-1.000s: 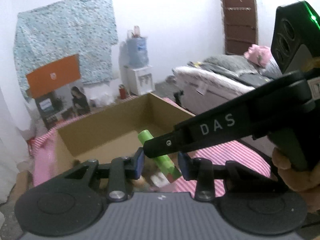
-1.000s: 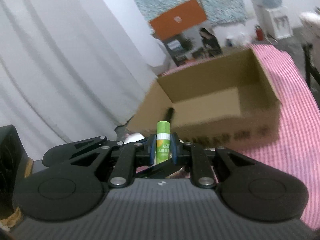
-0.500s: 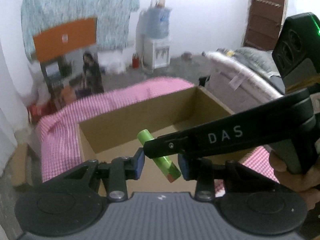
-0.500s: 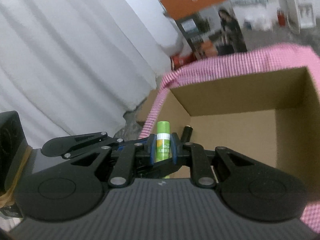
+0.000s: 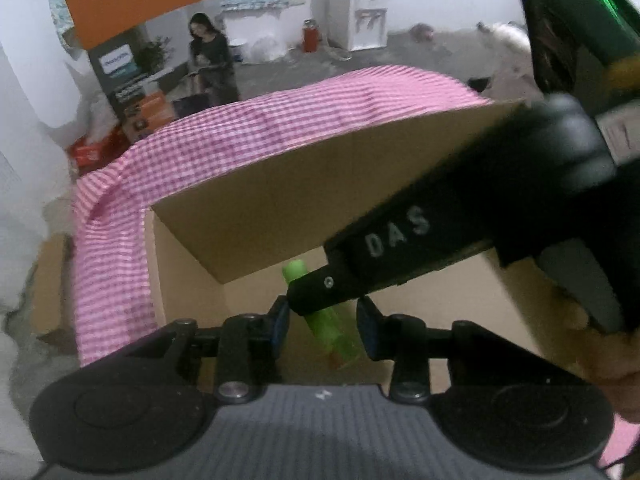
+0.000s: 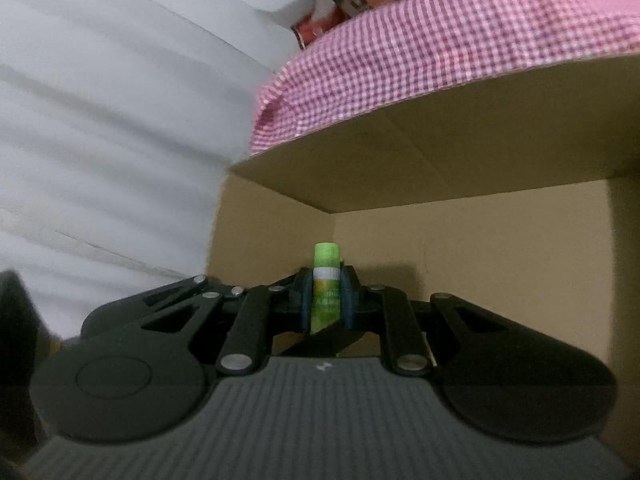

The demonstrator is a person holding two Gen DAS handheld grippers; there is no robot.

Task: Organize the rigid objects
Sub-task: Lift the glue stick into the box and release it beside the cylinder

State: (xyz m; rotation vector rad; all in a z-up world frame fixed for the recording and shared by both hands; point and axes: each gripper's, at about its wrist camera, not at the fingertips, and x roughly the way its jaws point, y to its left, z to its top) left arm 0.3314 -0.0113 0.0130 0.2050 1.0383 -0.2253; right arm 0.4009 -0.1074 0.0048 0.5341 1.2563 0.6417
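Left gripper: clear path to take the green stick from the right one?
Probably not. The green stick lies between the left gripper's pads, untouched, but the right gripper clamps it and its finger crosses the gap.

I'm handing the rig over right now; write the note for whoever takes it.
Right hand-held gripper: shut on the green glue stick, held over the inside of the cardboard box.
Left hand-held gripper: pads apart and not gripping; the stick only passes between them.
Done: stick carried to the box.
Left: release it inside, then fetch any other items.
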